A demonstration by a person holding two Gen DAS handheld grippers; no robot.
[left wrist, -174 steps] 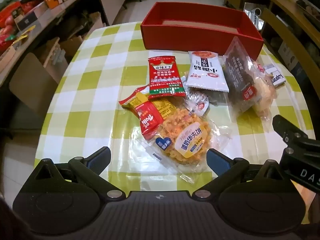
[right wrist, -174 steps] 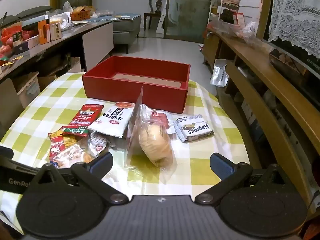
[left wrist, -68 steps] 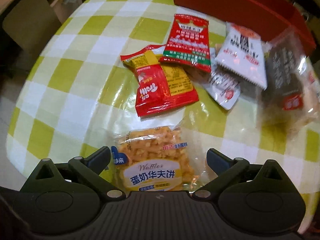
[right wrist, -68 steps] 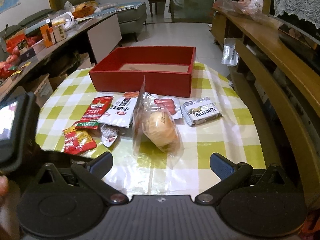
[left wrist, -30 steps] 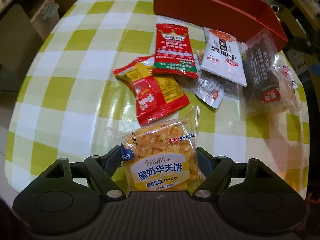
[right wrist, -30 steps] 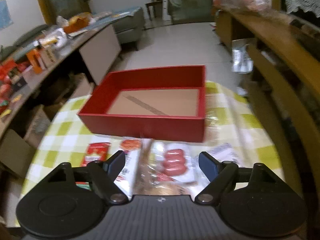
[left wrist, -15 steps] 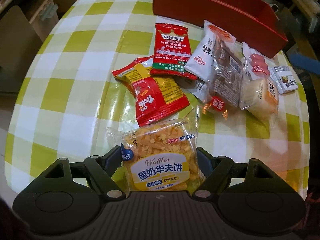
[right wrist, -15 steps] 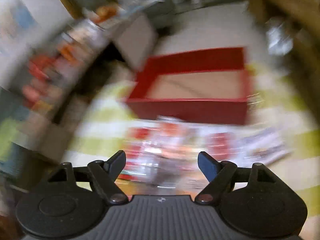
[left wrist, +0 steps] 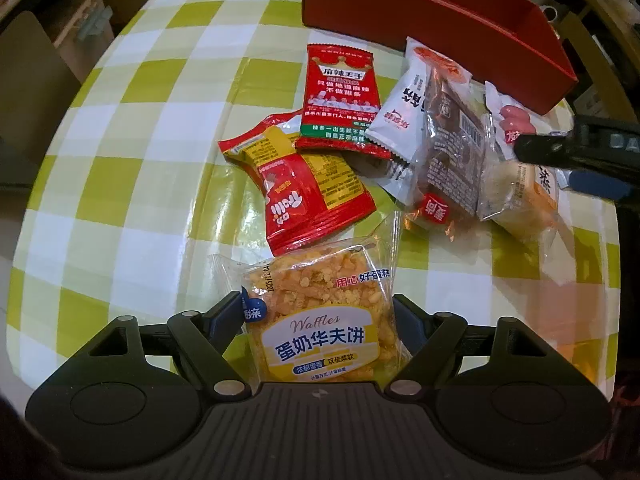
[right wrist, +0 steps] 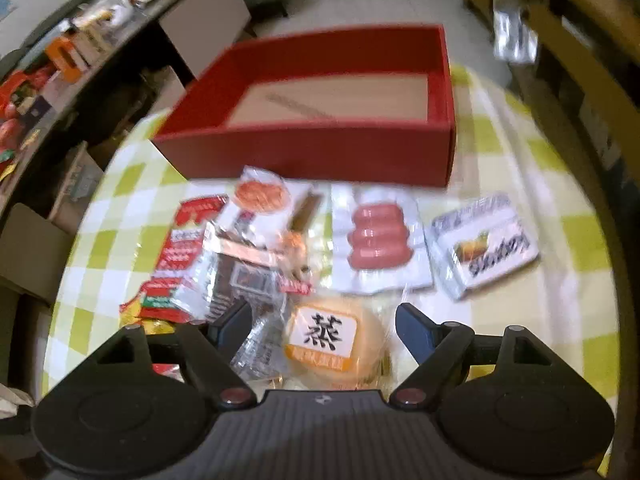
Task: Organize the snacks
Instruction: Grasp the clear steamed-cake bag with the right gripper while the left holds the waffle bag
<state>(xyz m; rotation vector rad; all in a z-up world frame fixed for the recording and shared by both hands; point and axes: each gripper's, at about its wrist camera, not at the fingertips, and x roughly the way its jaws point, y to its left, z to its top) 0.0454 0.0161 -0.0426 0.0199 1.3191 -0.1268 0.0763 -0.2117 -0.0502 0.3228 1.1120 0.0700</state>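
Observation:
My left gripper point(left wrist: 318, 312) is shut on a yellow waffle packet point(left wrist: 320, 320), held low over the checked table point(left wrist: 132, 184). My right gripper point(right wrist: 324, 330) straddles a clear bag with a round steamed cake point(right wrist: 334, 340); its fingers sit on either side, and a grip cannot be told. It shows in the left wrist view point(left wrist: 576, 160) over the same cake bag point(left wrist: 516, 196). An empty red box point(right wrist: 320, 120) stands behind the snack pile; it also shows in the left wrist view point(left wrist: 432, 24).
On the table lie a red Trolli packet point(left wrist: 304, 196), a red spicy packet point(left wrist: 340, 96), a white packet point(left wrist: 404, 116), a sausage packet point(right wrist: 378, 240) and a Kaprons packet point(right wrist: 488, 248). Shelves and cardboard boxes stand left; a wooden bench stands right.
My left gripper closed on the waffle packet and lifted it. My right gripper swung down over the cake bag, which tipped from upright to lying flat.

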